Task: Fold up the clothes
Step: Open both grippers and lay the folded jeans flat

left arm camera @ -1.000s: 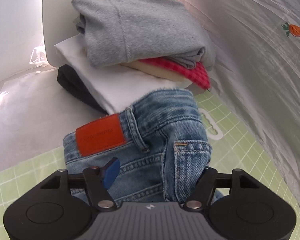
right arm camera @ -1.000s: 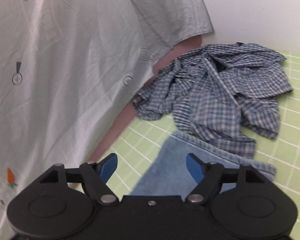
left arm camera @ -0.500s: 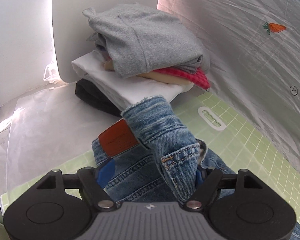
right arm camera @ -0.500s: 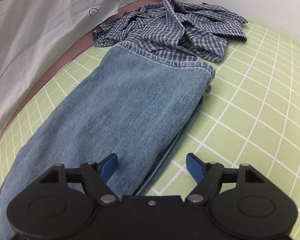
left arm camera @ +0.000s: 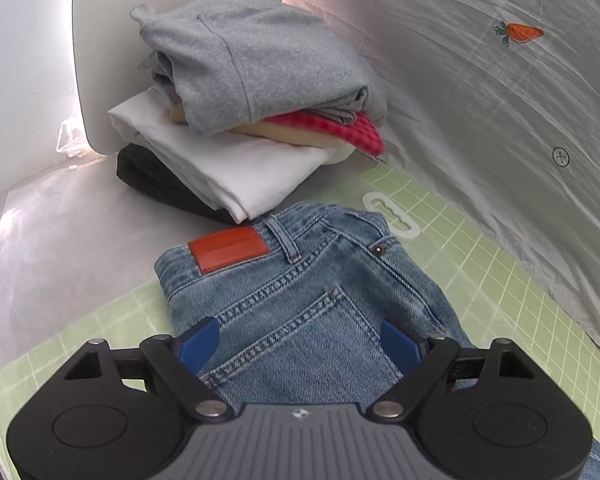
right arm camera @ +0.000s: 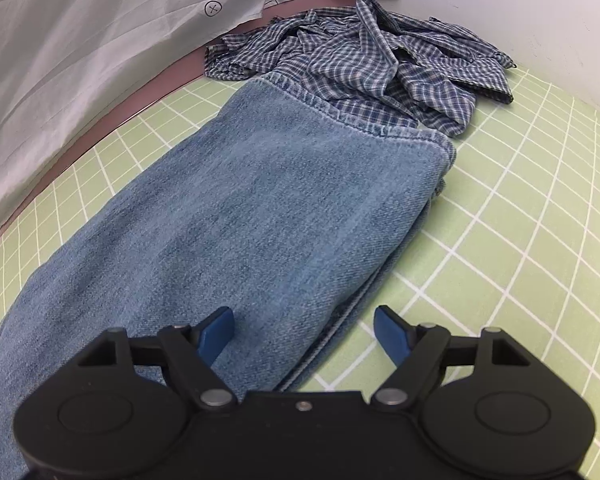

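Note:
Blue jeans (left arm camera: 300, 292) lie flat on the green grid mat (left arm camera: 480, 264), folded lengthwise, waist end with a red leather patch (left arm camera: 228, 249) in the left wrist view. My left gripper (left arm camera: 300, 342) is open and empty just over the back pocket. In the right wrist view the jeans' legs (right arm camera: 260, 200) stretch away to the hems. My right gripper (right arm camera: 304, 330) is open and empty over the legs' right edge.
A stack of folded clothes (left arm camera: 244, 108), grey on top, stands beyond the waist. A crumpled blue checked shirt (right arm camera: 364, 64) lies at the hems, partly under them. A white sheet with carrot prints (left arm camera: 500, 80) hangs along the mat's far side.
My left gripper let go of the jeans' waist, which now lies flat, and opened. My right gripper drew slightly back along the legs, still open.

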`<state>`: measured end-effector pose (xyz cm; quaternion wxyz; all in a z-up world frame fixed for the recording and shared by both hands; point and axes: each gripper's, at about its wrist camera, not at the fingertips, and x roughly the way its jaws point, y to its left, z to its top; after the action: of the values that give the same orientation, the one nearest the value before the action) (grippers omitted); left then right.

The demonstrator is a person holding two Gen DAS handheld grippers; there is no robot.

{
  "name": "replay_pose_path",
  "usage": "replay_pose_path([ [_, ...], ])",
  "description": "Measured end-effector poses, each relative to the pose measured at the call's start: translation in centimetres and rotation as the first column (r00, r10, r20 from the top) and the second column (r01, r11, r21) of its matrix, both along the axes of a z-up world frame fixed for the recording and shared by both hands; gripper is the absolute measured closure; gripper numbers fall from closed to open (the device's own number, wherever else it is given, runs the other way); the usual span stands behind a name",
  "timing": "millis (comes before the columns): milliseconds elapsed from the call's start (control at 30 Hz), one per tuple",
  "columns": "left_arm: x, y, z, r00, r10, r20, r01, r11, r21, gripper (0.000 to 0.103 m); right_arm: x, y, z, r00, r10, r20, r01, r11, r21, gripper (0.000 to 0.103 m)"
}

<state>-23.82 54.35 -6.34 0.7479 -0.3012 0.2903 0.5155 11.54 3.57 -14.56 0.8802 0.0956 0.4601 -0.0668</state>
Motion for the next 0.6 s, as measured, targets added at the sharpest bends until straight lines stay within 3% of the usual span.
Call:
replay_pose_path([
  [167, 0.4, -0.2, -0.3, 1.0, -0.018, -0.012, 0.018, 1.0, -0.009, 0.015, 0.4, 1.3, 0.0, 0.999, 0.041, -0.003, -0.041, 0.998, -0.039, 0.025],
  [367, 0.3, 0.0, -1.0, 1.0, -0.016, -0.009, 0.015, 0.999, -0.043, 0.015, 0.1, 2.1, 0.1, 0.998, 0.059, 0.007, -0.058, 0.996, -0.063, 0.034],
  [467, -0.3, 0.2, -2.0, 1.0, 0.018, -0.023, -0.02, 0.997, -0.079, 0.015, 0.0, 2.2, 0.1, 0.997, 0.078, 0.014, -0.077, 0.995, -0.061, 0.039],
  [600, -1.8, 0.6, -3.6, 0.996, 0.082, -0.046, -0.088, 0.987, -0.136, 0.015, -0.2, 2.2, 0.3, 0.994, 0.102, 0.031, -0.1, 0.994, -0.052, 0.056],
])
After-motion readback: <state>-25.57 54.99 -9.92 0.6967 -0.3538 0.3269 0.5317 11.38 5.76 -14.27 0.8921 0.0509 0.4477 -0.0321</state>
